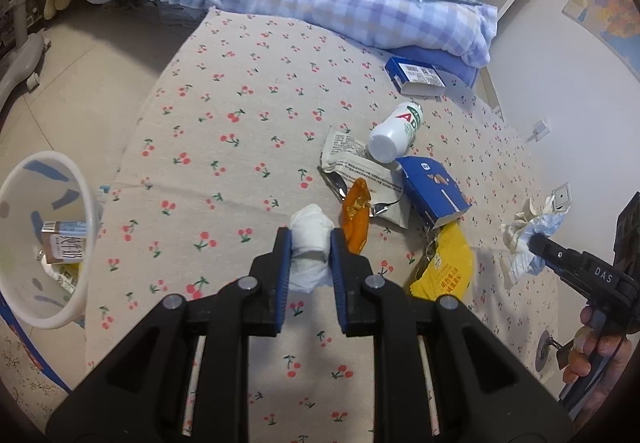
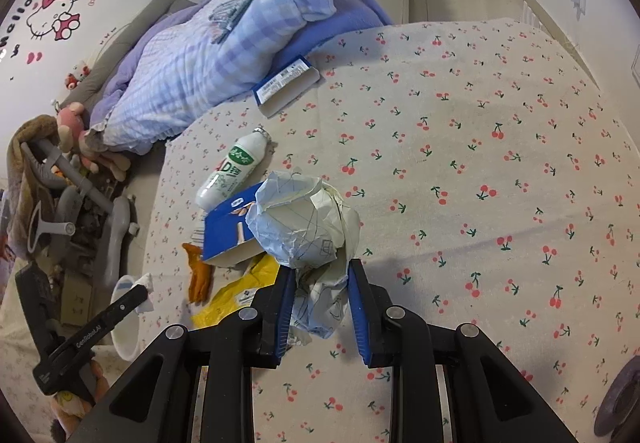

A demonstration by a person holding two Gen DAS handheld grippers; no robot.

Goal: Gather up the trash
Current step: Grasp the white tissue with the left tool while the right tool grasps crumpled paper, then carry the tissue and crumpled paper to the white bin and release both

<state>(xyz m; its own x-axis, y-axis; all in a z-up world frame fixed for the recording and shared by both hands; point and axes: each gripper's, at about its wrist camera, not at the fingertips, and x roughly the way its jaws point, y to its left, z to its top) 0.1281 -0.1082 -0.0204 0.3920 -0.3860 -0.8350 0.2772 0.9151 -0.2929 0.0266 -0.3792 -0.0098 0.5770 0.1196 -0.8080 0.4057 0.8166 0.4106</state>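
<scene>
You are carrying a white tissue wad (image 1: 310,251) clamped in your left gripper (image 1: 309,259), with the white bin (image 1: 60,239) lying off to its left, while your right gripper (image 2: 320,299) is pinching crumpled paper (image 2: 304,223), farther from it.

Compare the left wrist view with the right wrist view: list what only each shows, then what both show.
Only the left wrist view: the inside of the white bin with a carton in it, and a silver wrapper.

Only the right wrist view: the Hello Kitty wall sticker.

Both: the left tool shut on a white tissue wad, the right tool around crumpled paper, and the white bottle.
</scene>
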